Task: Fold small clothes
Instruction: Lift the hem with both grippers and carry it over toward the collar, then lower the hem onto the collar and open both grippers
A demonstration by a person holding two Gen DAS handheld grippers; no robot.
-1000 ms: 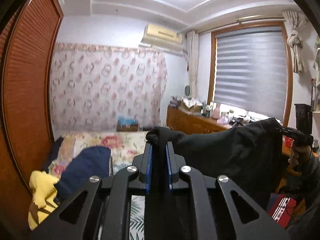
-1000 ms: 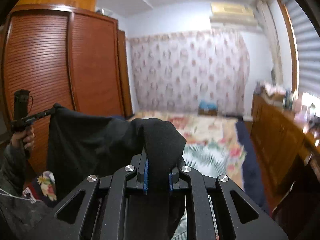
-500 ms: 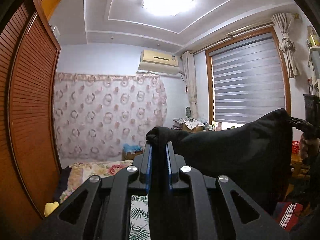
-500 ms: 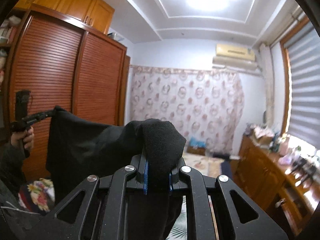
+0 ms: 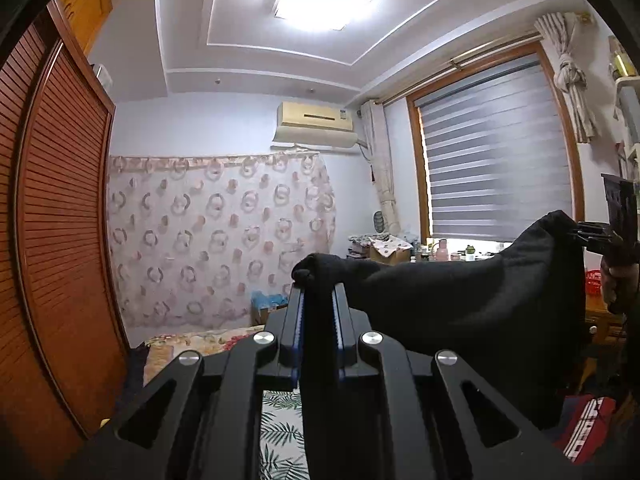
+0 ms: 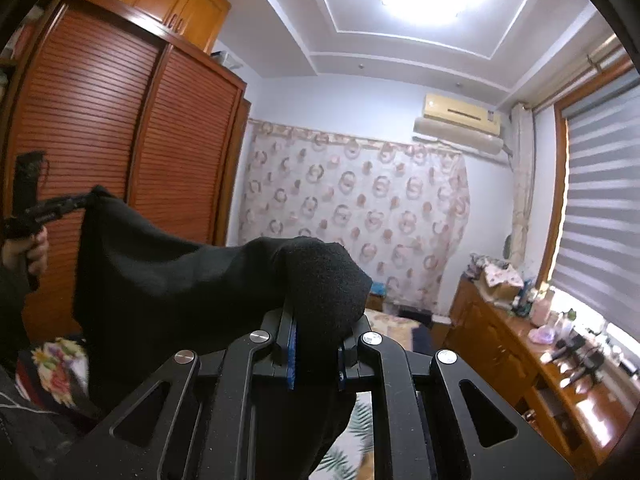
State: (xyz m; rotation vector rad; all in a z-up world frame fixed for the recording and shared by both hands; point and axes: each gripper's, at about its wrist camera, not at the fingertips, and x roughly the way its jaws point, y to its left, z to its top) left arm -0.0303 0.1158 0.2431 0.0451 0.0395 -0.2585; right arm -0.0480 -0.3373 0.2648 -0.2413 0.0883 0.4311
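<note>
So far no fold shows: the left gripper (image 5: 319,292) is clamped on one top corner of the black garment (image 5: 472,312) and the right gripper (image 6: 316,328) on the other. It hangs spread between them in the air above the floral bed (image 5: 192,344). Laying it flat and every fold, I judge, remain.

The garment (image 5: 460,304) is plain black. The gripper fingers (image 5: 298,320) are black with blue pads. The curtain (image 5: 216,236) is pale with pink rings. Beside it, the wardrobe (image 6: 120,152) is reddish-brown with slatted doors. The bedspread (image 5: 280,432) has green leaves on white.
</note>
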